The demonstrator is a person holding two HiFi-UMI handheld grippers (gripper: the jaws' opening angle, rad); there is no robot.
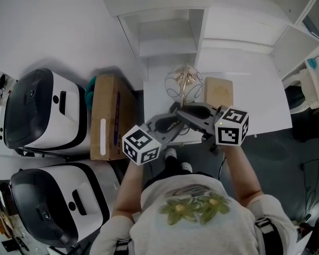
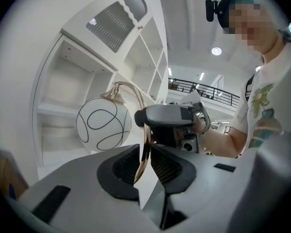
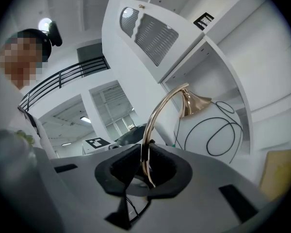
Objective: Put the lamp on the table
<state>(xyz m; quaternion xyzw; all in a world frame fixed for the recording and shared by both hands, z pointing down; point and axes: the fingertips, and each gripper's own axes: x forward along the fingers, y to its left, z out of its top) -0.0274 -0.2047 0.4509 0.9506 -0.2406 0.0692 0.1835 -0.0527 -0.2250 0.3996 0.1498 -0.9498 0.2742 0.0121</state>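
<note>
Left tool [image 2: 144, 160] and right tool [image 3: 144, 168] are clenching the lamp [image 2: 104, 123] by its gold stem (thin, curved); a tan box [image 1: 219, 92] is sitting just beside the lamp

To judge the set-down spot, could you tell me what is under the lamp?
The white table lies below the lamp. The left claw and right claw, shut on its stem, cover its foot.
</note>
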